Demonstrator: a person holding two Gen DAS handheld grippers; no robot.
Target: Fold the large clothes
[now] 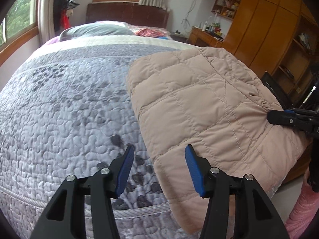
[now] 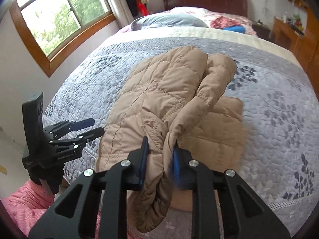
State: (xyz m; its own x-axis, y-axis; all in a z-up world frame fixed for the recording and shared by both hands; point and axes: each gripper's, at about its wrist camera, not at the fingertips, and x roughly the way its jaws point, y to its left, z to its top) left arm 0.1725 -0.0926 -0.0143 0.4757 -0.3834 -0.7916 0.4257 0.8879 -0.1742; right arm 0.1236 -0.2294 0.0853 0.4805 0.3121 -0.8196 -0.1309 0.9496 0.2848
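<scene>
A bed (image 2: 279,103) fills most of both views, covered by a grey-blue quilted bedspread (image 1: 59,109) with a dark leaf print. At its far end lie a grey pillow (image 2: 169,21) and a red bundle of cloth (image 2: 223,22) before a dark wooden headboard (image 1: 127,14).

A beige quilted jacket (image 2: 159,91) lies near the bed's near edge, partly folded over itself, one puffy fold drawn up off the bedspread and a flatter layer spread beneath it toward the right.

The right gripper (image 2: 160,159) pinches a bunched fold of the jacket between its blue pads, the fabric gathered and hanging down between the fingers.

The left gripper (image 1: 158,169) hovers over the bedspread at the jacket's left edge, its jaws spread with nothing between them.

A pink sleeve (image 2: 26,201) shows below the left gripper's handle.
</scene>
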